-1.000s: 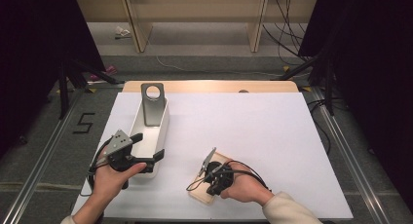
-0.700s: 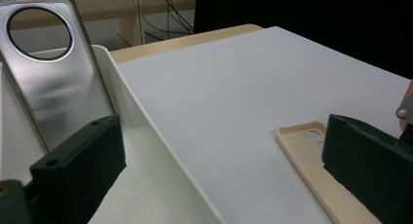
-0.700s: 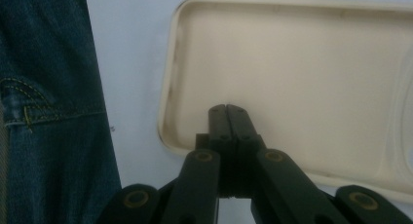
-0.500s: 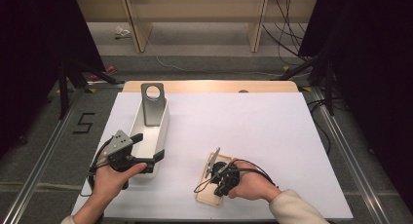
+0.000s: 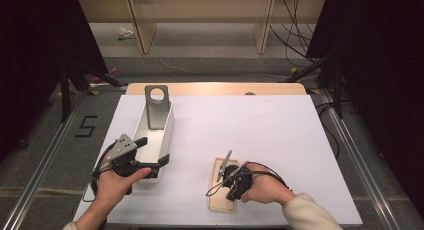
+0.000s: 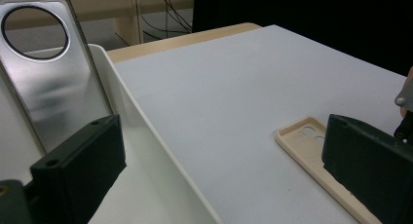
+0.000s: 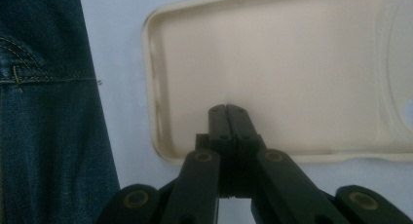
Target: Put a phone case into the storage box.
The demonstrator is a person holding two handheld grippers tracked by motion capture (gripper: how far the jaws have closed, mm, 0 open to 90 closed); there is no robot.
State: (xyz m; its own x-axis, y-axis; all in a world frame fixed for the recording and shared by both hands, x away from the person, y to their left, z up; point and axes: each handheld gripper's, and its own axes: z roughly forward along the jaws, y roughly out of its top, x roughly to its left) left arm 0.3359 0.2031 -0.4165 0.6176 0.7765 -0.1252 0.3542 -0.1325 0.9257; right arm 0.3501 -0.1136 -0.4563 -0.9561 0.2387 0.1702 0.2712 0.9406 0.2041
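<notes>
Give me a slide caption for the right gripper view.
Right gripper, jaws closed, above the beige soft phone case lying open-side up on white table.

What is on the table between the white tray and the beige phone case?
Nothing. Between the white tray and the beige phone case lies only bare white table, as the high view and the left gripper view show.

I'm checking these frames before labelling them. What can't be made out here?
- Right gripper jaws, right gripper view: closed over the beige phone case; contact unclear.
- Case's camera end: cut by that view's right edge.
- White tray floor, high view: partly behind the grey case and left gripper.
</notes>
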